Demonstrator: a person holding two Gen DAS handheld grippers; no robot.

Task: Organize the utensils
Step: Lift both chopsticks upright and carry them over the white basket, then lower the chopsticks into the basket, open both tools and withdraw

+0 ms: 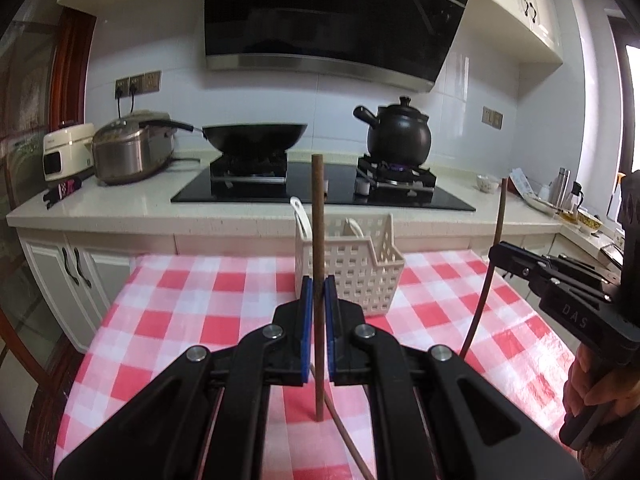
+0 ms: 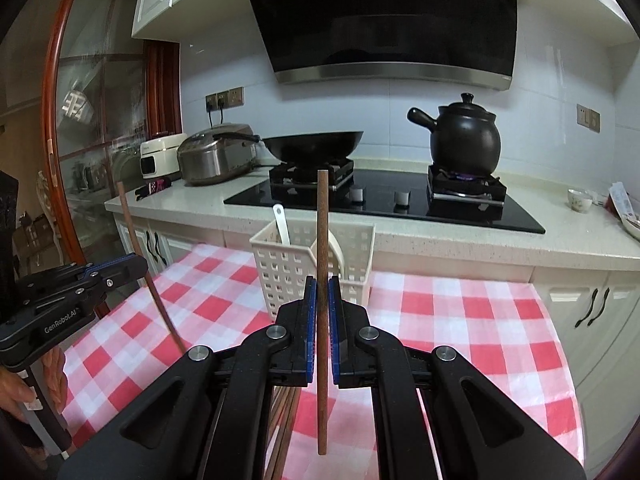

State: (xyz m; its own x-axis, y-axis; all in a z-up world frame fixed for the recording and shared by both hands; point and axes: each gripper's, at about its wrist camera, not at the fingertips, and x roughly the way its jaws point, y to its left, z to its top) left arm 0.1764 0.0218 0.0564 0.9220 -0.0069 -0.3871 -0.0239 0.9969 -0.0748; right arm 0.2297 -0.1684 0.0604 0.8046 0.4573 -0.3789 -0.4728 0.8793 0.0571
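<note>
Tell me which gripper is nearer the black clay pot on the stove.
Right. The black clay pot stands ahead and to the right of both grippers. The right gripper is on the pot's side; the left gripper is farther left, so farther away.

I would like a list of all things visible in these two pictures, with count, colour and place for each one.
chopsticks: two held upright, brown, one in each gripper; more lie on the cloth below
basket: one, white, on the table
spoons: two, white, in the basket
tablecloth: one, red and white check
wok: one, black, left burner
clay pot: one, black, right burner, flame lit
rice cooker: one, silver, counter left
left gripper: black, shut on a chopstick
right gripper: black, shut on a chopstick
</note>
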